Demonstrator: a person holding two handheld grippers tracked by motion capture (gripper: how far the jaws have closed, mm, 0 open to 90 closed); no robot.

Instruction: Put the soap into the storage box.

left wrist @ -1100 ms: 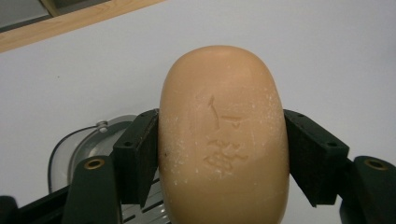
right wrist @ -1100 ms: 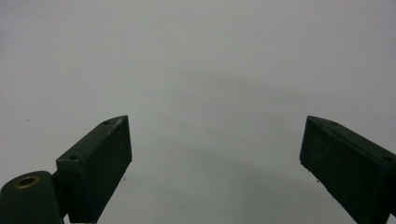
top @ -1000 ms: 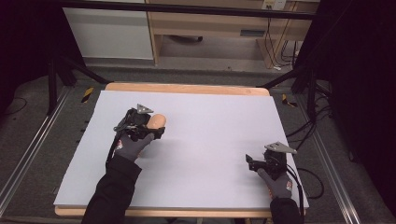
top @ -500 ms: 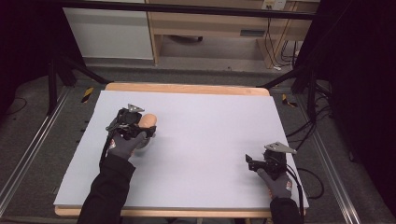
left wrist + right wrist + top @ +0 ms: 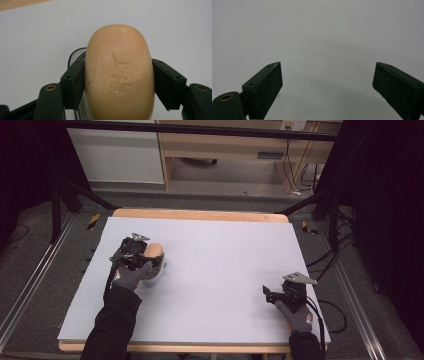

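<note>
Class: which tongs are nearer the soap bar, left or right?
Left. The left tongs grip the soap bar between their jaws; the right tongs sit open, far across the table.

1. The left gripper (image 5: 150,257) sits at the left of the surface (image 5: 225,250), toward the far side, its jaws closed against both sides of a tan soap bar (image 5: 119,75).
2. A gloved left hand (image 5: 129,275) holds it, dark sleeve reaching from the near edge.
3. The right gripper (image 5: 270,292) rests near the right near corner, jaws spread wide and empty, held by a gloved right hand (image 5: 296,314).
</note>
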